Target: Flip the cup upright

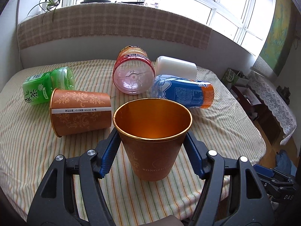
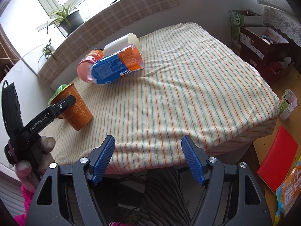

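Observation:
An orange paper cup stands upright on the striped tablecloth, mouth up, between the blue pads of my left gripper. The pads sit right at its sides near the rim; whether they press it I cannot tell. The cup also shows in the right wrist view, partly behind the left gripper's body. A second orange paper cup lies on its side to the left. My right gripper is open and empty at the table's front edge.
A green bottle cup, a pink-red one, a blue-orange one and a white cup lie on their sides at the back. The table edge drops to a floor with boxes at right.

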